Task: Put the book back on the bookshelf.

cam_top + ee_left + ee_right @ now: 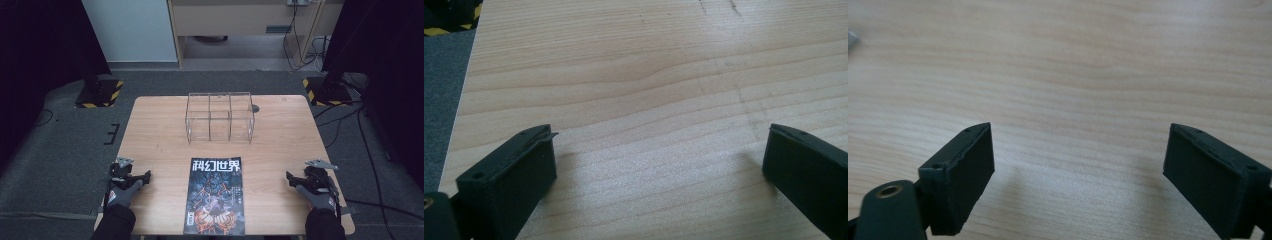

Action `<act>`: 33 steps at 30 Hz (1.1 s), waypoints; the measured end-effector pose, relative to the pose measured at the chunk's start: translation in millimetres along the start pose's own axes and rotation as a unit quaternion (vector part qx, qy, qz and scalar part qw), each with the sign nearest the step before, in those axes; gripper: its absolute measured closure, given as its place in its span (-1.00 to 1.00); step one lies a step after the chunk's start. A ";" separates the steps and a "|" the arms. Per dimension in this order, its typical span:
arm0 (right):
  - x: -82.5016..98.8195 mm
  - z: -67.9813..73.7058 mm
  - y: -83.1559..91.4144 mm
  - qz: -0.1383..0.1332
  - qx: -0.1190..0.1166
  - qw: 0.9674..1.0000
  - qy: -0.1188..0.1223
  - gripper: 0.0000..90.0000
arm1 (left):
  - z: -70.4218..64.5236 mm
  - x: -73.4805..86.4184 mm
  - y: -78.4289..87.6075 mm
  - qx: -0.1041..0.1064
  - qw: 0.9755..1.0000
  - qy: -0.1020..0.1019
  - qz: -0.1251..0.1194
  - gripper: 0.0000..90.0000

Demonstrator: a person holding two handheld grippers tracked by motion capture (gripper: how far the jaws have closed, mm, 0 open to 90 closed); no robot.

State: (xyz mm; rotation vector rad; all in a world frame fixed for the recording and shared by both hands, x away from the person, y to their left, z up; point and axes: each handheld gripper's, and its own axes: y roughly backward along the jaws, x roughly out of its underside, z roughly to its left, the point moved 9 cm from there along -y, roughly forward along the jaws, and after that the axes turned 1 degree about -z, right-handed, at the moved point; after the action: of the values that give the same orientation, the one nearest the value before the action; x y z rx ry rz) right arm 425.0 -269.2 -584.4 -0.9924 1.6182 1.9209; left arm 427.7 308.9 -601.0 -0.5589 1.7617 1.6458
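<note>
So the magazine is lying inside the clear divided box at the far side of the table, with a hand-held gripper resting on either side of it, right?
Not quite. The magazine lies flat on the table at the near edge, in front of the clear divided box, not inside it. The high view shows this. The left hand-held gripper and right hand-held gripper do flank it.

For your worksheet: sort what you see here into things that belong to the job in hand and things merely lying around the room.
Part of the job:
magazine
clear plastic organiser
left gripper, open
right gripper, open

Just lying about:
hazard-striped stand bases
cables on the floor
cabinet behind the table
</note>
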 end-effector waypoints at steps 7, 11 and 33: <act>-17.4 7.7 15.8 -0.034 -0.022 0.999 -0.007 -0.67 | -3.4 -1.0 2.2 0.008 1.000 -0.008 -0.004 -0.86; -26.8 11.5 24.0 -0.049 -0.025 0.998 -0.004 -0.65 | -5.8 -1.6 3.5 0.014 1.000 -0.011 -0.001 -0.74; -65.9 57.9 49.3 -0.096 -0.067 0.992 0.035 -0.53 | -29.8 -8.8 17.6 0.076 0.997 0.016 -0.020 -0.61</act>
State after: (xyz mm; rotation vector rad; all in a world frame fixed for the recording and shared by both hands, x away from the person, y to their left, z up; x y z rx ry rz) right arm 418.0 -216.4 -499.0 -1.2365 1.3873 1.9012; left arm 416.4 280.6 -582.4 -0.5486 1.8675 1.4696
